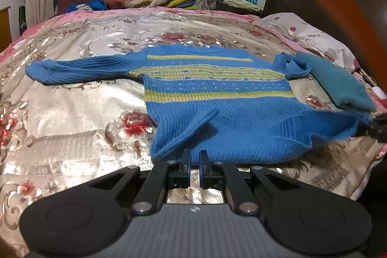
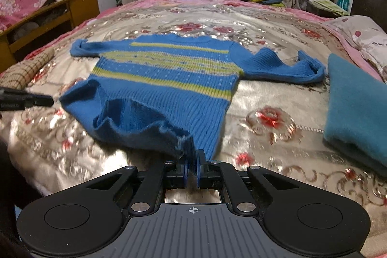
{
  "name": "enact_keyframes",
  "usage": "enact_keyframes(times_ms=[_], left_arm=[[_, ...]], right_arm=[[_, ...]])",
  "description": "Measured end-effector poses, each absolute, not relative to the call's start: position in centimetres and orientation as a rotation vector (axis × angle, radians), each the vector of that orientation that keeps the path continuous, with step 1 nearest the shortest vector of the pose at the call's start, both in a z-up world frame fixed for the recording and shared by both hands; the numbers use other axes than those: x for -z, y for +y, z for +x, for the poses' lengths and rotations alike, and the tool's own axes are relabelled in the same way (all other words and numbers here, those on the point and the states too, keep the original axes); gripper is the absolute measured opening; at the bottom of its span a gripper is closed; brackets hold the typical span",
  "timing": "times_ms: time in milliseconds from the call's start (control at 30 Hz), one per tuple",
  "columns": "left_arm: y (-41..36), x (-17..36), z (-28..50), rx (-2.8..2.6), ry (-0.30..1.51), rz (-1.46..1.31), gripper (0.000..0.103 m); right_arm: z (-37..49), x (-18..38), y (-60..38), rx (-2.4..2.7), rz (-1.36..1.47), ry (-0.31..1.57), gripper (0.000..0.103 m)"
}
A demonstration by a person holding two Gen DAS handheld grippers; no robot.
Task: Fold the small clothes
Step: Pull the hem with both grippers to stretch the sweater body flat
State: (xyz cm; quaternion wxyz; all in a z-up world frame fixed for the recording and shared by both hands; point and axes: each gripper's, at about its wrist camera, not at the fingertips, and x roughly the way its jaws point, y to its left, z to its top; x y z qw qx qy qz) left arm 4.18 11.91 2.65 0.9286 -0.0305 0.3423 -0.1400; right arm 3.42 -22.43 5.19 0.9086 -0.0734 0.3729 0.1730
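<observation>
The blue striped sweater (image 2: 167,79) is pinched at its hem corners by the left gripper (image 1: 194,156) and right gripper (image 2: 192,158), folding barely begun, beside the teal cloth (image 2: 358,108).

blue sweater (image 1: 217,98), yellow-green stripes
</observation>
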Motion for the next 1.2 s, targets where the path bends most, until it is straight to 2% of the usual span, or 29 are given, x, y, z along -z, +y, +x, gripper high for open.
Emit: enact_keyframes(times_ms=[67, 200, 367, 433, 533, 567, 600, 667, 1033, 1200], left_arm=[[11.5, -2.8, 4.8, 0.295, 0.691, -0.055, 0.018], [9.9, -2.6, 6.2, 0.287, 0.659, 0.033, 0.045], [7.2, -1.7, 7.5, 0.256, 0.613, 0.238, 0.063], [6.5, -1.1, 7.9, 0.257, 0.602, 0.297, 0.066], [6.2, -0.6, 8.7, 0.277, 0.629, 0.304, 0.061], [6.2, -0.5, 9.0, 0.28, 0.644, 0.295, 0.048], [6.3, -0.3, 9.2, 0.282, 0.665, 0.282, 0.029], [7.0, -0.2, 9.5, 0.294, 0.698, 0.224, 0.016], [12.4, -2.5, 4.1, 0.332, 0.672, -0.042, 0.012], [14.2, -2.5, 0.9, 0.328, 0.698, -0.052, 0.012]], right_arm=[[3.0, -4.9, -22.2, -0.36, -0.177, 0.777, 0.005], [2.4, -4.2, -22.0, -0.356, -0.223, 0.807, 0.007], [1.7, -3.9, -22.6, -0.325, -0.225, 0.824, 0.009], [1.5, -3.9, -22.9, -0.313, -0.219, 0.83, 0.011], [1.5, -3.8, -23.1, -0.297, -0.206, 0.836, 0.011], [1.5, -3.8, -23.1, -0.294, -0.201, 0.836, 0.011], [1.5, -3.9, -23.1, -0.291, -0.197, 0.834, 0.011], [1.5, -4.1, -23.0, -0.29, -0.189, 0.827, 0.011], [1.5, -5.2, -21.5, -0.312, -0.185, 0.784, 0.011], [1.3, -5.5, -21.0, -0.314, -0.191, 0.776, 0.011]])
